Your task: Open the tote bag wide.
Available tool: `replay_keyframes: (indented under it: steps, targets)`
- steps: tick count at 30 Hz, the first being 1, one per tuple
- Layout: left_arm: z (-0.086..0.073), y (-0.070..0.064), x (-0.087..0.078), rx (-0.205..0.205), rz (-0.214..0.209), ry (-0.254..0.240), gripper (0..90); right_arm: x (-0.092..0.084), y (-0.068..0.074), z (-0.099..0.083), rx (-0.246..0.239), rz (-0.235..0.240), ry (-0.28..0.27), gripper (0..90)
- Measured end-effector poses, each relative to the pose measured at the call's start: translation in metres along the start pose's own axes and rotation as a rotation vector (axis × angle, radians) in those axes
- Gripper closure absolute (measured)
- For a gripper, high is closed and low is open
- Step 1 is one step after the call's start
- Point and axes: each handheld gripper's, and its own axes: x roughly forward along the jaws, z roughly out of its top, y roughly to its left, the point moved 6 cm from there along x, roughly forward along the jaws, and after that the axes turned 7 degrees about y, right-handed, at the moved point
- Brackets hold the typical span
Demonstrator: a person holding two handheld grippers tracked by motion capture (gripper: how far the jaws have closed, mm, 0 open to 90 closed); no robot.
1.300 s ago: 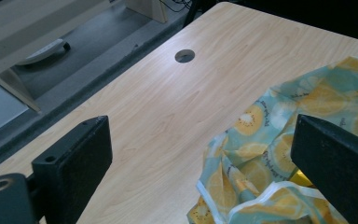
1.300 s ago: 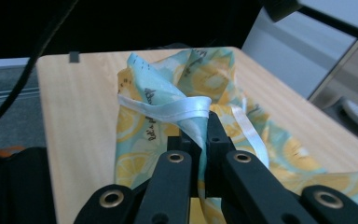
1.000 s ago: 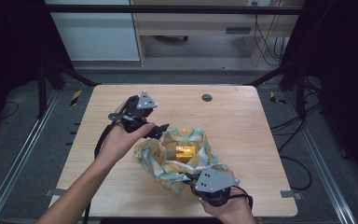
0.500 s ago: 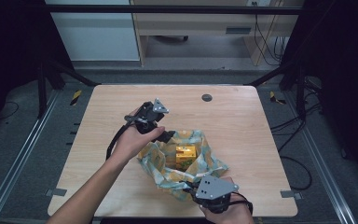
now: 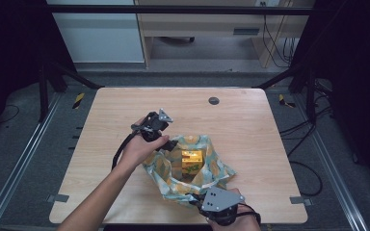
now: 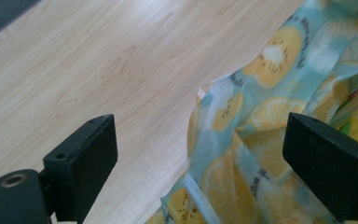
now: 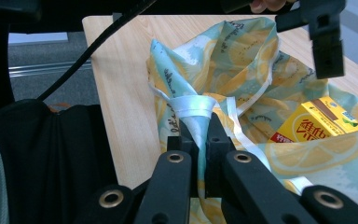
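Compared with a second ago, the left gripper (image 5: 171, 144) is seen shifted rightward to the bag's upper-left rim, its jaws spread wide with nothing between them. The right gripper (image 7: 200, 140) is clamped on a gathered fold of the bag (image 5: 212, 166) at the near edge. The bag, pale blue with lemon and kiwi print, is slumped open mid-table (image 5: 101, 120), and a yellow carton (image 5: 192, 158) is exposed inside.

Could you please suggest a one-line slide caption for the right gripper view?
Right gripper pinches the fruit-print bag's white-trimmed edge; a yellow carton lies inside.
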Motion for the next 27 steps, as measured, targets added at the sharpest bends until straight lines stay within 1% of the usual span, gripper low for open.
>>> replay_keyframes:
  steps: [1,3,4,5,6,7,11,12,14,15,16,17,18,19,20,21,22,23,24,25,26,27]
  targets:
    - [0.0,0.0,0.0,0.0,0.0,0.0,9.5,0.0,0.0,0.0,0.0,0.0,0.0,89.9]
    - [-0.004,0.0,0.005,-0.014,-0.01,-0.002,9.0,0.001,-0.001,-0.003,0.006,0.0,0.005,89.9]
    - [-0.006,-0.001,0.009,-0.036,-0.036,-0.015,8.6,0.001,-0.002,-0.004,0.009,-0.001,0.008,90.0]
    - [-0.006,-0.001,0.009,-0.036,-0.036,-0.015,8.3,0.001,-0.002,-0.004,0.009,-0.001,0.008,90.0]
    - [-0.007,-0.002,0.011,-0.044,-0.055,-0.018,8.3,0.001,-0.001,-0.006,0.011,0.0,0.01,90.0]
    - [-0.008,-0.003,0.012,-0.048,-0.059,-0.022,8.2,0.002,-0.001,-0.006,0.011,0.001,0.012,90.0]
    - [-0.009,-0.007,0.017,-0.035,-0.065,-0.008,9.0,0.003,-0.002,-0.008,0.014,-0.005,0.021,89.9]
    - [-0.01,-0.009,0.019,-0.009,-0.056,0.007,10.3,0.002,-0.002,-0.008,0.013,-0.004,0.022,89.9]
    - [-0.011,-0.009,0.021,-0.005,-0.053,0.015,11.1,0.002,-0.003,-0.009,0.01,-0.005,0.026,90.0]
    - [-0.012,-0.01,0.023,-0.009,-0.057,0.02,11.1,0.002,-0.003,-0.009,0.01,-0.005,0.026,90.0]
    - [-0.014,-0.011,0.026,-0.011,-0.066,0.033,14.1,0.002,-0.004,-0.009,0.012,-0.01,0.031,89.9]
    - [-0.014,-0.011,0.026,-0.011,-0.066,0.033,16.4,0.002,-0.004,-0.009,0.012,-0.01,0.031,89.9]
    - [-0.015,-0.01,0.028,-0.005,-0.064,0.049,18.4,0.001,-0.004,-0.01,0.011,-0.011,0.033,89.9]
    - [-0.015,-0.011,0.029,-0.016,-0.078,0.035,19.2,0.001,-0.005,-0.01,0.009,-0.011,0.034,89.9]
    - [-0.016,-0.011,0.029,-0.014,-0.087,0.033,20.1,0.001,-0.005,-0.01,0.01,-0.013,0.036,89.9]
    - [-0.016,-0.011,0.029,-0.014,-0.087,0.033,22.1,0.001,-0.006,-0.011,0.013,-0.014,0.038,90.0]
    - [-0.017,-0.012,0.03,-0.014,-0.087,0.029,22.1,0.001,-0.006,-0.011,0.013,-0.014,0.038,90.0]
    - [-0.019,-0.014,0.031,0.01,-0.094,0.046,27.0,0.0,-0.008,-0.011,0.019,-0.019,0.04,89.9]
    - [-0.019,-0.014,0.031,0.01,-0.094,0.046,30.7,0.0,-0.008,-0.011,0.019,-0.019,0.04,89.9]
    - [-0.02,-0.016,0.031,0.03,-0.101,0.06,36.0,0.0,-0.009,-0.011,0.016,-0.019,0.039,90.0]
    - [-0.02,-0.016,0.031,0.03,-0.101,0.06,39.4,0.0,-0.009,-0.011,0.016,-0.019,0.039,90.0]
    - [-0.022,-0.017,0.03,0.035,-0.109,0.062,48.3,0.0,-0.01,-0.011,0.016,-0.02,0.042,89.9]
